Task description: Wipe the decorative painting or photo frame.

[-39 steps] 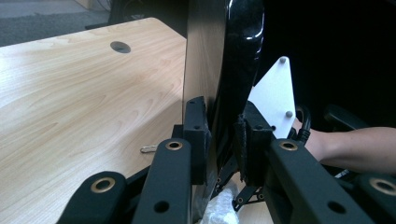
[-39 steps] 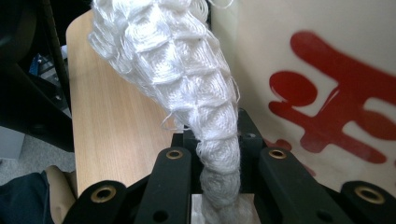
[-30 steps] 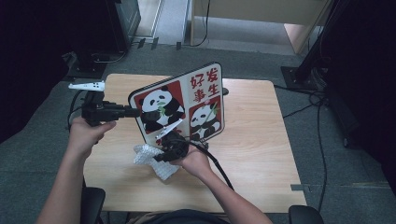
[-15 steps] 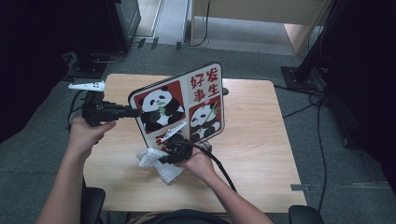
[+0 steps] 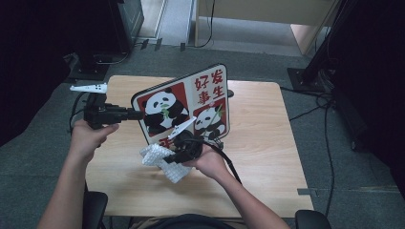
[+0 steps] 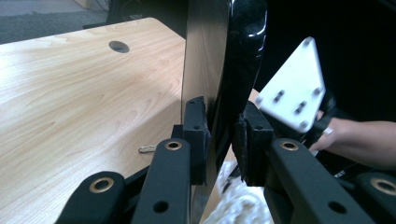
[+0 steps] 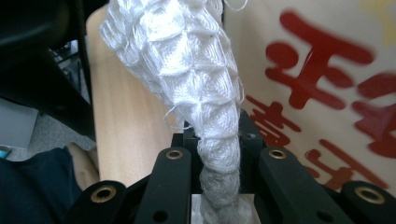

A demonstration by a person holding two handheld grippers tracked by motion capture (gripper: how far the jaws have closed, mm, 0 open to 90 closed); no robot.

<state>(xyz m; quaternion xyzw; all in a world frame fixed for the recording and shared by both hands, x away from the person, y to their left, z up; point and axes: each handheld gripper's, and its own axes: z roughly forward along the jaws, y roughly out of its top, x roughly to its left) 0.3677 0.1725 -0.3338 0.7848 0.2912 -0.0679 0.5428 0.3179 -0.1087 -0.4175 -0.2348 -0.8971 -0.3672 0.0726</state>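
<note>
The right gripper (image 5: 177, 153), clenched on the white cloth (image 5: 161, 161), has just lifted toward the panda board (image 5: 184, 107); wiping looks next. The left gripper (image 5: 135, 114) grips the board's edge.

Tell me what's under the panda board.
The wooden table lies under the tilted panda board, with a small metal clip on it. The white cloth covers the table beside its lower edge.

From above, my right gripper (image 5: 177, 153) hides the panda board's (image 5: 184, 107) lower edge. The white cloth (image 7: 187, 70) runs off the right gripper view's top, its red characters blurred beside it.
</note>
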